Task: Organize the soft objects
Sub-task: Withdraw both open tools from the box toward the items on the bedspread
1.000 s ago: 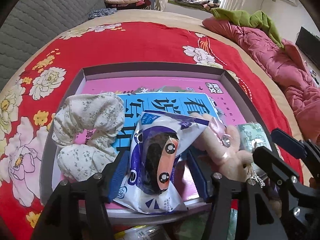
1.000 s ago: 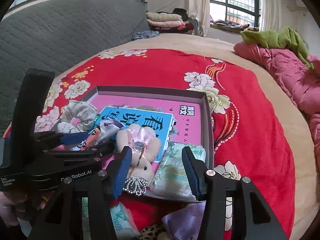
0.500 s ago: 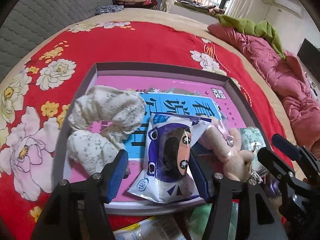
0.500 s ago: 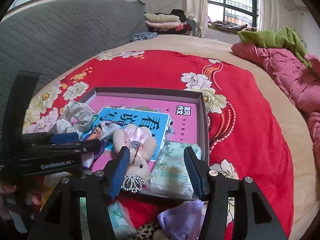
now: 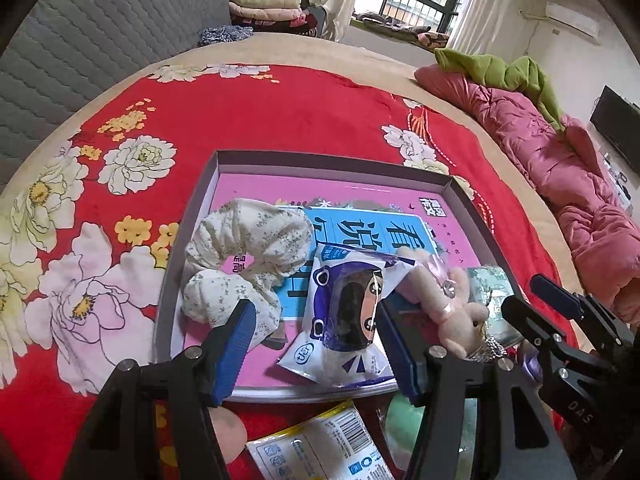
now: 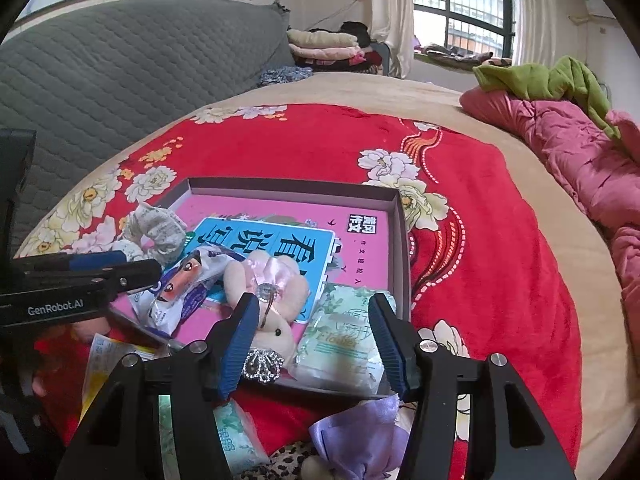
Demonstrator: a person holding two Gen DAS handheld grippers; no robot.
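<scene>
Shallow box tray lies on the red floral bedspread, a pink-and-blue printed sheet lining its floor. Already inside: white floral scrunchie at the left end; blue-and-white snack packet in the middle near the front rim; pink plush bunny beside it, its rhinestone charm hanging over the front edge; pale green tissue pack in the right front corner. Left tongs wide open, blue pads either side of the snack packet but clear of it, gripping nothing. Right tongs also wide open and empty, hovering low at the tray's front rim, pads spanning the bunny's head and the tissue pack without visible contact. Outside the tray, on the bed close to the cameras: a yellow-and-white wipes packet, a second green tissue pack, a purple satin bow, and a scrap of leopard-print plush mostly hidden by the tongs. Judgement: roughly halfway along, four soft items boxed and about four loose ones waiting. Tray still has free floor toward the back. Items inside lie loosely and overlap; some tidying may be wanted. The rest of the bed, with pink quilt and green cloth, looks outside the job.
</scene>
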